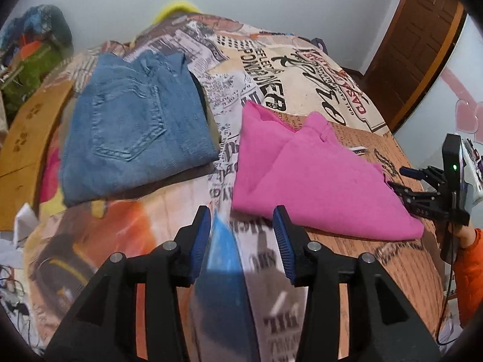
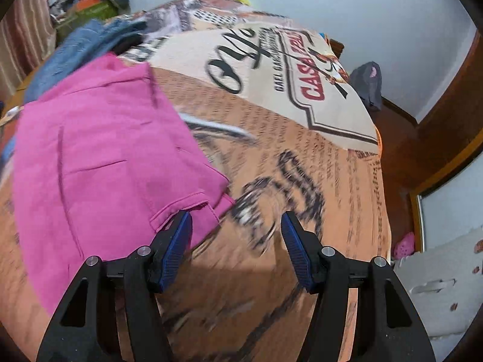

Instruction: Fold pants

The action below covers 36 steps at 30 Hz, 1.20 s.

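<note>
While both pairs of tongs are hanging released and empty above the bed [image 1: 302,96], the left tongs [image 1: 243,235] are facing the folded pink pants [image 1: 317,181] at 1 o'clock. The right tongs [image 2: 237,241] are hovering just beside the pants' [image 2: 105,157] corner at 10 o'clock. Folded jeans [image 1: 132,132] are lying apart at 11 o'clock.

Each black gripper [image 1: 241,220] has ribbed blue pads [image 2: 176,241], silver pins, and an orange sleeve [image 1: 469,271] behind.
</note>
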### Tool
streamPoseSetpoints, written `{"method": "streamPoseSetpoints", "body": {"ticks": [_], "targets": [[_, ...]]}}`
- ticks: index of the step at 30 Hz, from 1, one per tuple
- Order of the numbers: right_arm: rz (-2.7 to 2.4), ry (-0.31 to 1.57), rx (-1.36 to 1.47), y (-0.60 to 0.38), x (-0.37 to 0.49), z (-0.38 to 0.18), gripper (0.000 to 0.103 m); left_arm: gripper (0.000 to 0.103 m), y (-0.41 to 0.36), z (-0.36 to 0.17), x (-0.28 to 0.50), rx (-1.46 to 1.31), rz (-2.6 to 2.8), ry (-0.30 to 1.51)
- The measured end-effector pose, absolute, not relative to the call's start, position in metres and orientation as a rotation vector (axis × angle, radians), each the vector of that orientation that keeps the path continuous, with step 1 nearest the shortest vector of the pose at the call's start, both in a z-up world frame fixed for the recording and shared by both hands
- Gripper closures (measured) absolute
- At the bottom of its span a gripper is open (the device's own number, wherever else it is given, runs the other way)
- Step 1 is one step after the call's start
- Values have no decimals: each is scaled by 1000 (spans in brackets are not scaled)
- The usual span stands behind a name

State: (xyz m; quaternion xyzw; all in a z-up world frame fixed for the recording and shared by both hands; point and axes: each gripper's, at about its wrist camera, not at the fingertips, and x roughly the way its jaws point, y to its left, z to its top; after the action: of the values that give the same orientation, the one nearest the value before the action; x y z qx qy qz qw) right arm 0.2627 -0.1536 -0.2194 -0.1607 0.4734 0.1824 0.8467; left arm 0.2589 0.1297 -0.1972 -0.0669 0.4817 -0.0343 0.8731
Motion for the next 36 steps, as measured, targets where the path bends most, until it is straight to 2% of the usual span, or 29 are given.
{"method": "streamPoseSetpoints", "body": {"ticks": [8,15,19,21,27,30,31,34,36], "targets": [[309,977,-333,-151,316,-231,47,58,112,-207,293,-118,-136,1011],[338,947,-235,-163,316,-206,47,56,106,-214,312,-93,-112,1019],[366,917,-188,-165,294,-191,44,45,100,-216,321,-101,-126,1019],[387,918,-172,-163,288,-189,44,45,99,-220,325,-94,-121,1032],[437,1004,-150,-149,285,-213,44,45,94,-239,333,-77,-109,1068],[437,1019,-123,-149,291,-225,38,45,95,-245,336,-94,-123,1070],[436,1026,-106,-150,296,-228,37,46,96,-246,337,-96,-128,1069],[467,1075,-29,-153,311,-236,37,61,98,-248,341,-124,-154,1062],[484,1104,18,-156,318,-243,36,66,97,-249,343,-120,-149,1052]]}}
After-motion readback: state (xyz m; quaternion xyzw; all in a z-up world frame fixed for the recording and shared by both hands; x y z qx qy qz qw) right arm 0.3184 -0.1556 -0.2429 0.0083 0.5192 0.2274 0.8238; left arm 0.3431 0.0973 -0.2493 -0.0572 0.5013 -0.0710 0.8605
